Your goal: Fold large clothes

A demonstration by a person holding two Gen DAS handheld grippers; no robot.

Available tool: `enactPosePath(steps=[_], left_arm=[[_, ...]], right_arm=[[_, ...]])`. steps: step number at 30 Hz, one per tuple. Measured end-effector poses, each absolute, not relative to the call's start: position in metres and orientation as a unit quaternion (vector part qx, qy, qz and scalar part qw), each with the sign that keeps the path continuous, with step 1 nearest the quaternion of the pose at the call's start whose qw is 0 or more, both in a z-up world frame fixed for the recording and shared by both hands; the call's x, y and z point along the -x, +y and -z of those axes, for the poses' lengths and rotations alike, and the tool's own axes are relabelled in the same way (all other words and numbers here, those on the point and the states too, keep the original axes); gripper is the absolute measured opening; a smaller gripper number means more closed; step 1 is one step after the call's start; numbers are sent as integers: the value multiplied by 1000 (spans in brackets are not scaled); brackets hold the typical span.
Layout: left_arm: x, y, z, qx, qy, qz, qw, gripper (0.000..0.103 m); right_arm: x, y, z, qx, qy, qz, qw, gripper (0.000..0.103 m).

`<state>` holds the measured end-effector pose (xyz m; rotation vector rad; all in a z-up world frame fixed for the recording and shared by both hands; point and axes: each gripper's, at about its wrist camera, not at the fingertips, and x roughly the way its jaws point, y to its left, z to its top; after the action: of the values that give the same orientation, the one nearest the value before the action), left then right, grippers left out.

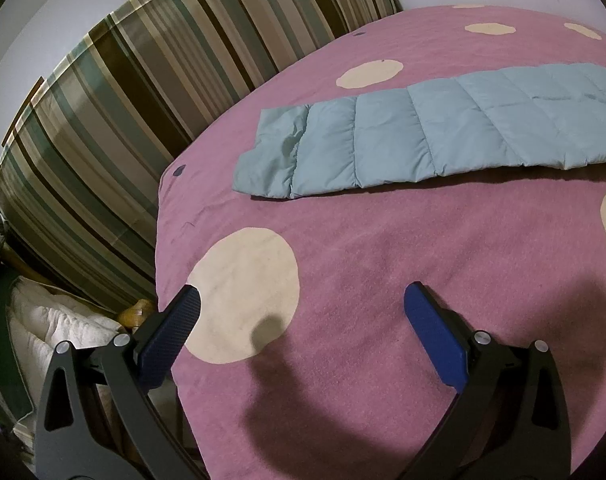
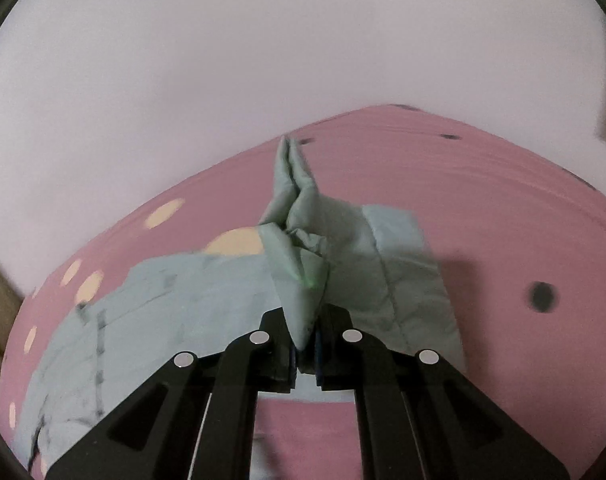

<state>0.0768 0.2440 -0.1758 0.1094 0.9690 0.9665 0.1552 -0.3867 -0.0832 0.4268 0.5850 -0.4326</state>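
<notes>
A pale blue quilted jacket (image 1: 415, 136) lies flat on a pink blanket (image 1: 363, 260) with cream dots, stretching from the middle to the right edge of the left wrist view. My left gripper (image 1: 303, 312) is open and empty, well short of the jacket over the blanket's near left part. My right gripper (image 2: 305, 344) is shut on a bunched fold of the jacket (image 2: 299, 280) and holds it lifted off the blanket (image 2: 483, 208). The rest of the jacket hangs and spreads below and to the left in the right wrist view.
A striped brown and green cover (image 1: 115, 120) stands along the blanket's left edge. White bedding (image 1: 55, 328) lies low at the left. A plain pale wall (image 2: 263, 60) is behind the bed. A dark spot (image 2: 541, 296) marks the blanket at the right.
</notes>
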Motion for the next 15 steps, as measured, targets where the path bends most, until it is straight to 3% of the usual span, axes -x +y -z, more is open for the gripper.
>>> enactPosePath(steps=[15], left_arm=[[-72,249,174,-21,446,-435,782,101]], right_arm=[[-254,-169,102,-96,349,28,932,6]])
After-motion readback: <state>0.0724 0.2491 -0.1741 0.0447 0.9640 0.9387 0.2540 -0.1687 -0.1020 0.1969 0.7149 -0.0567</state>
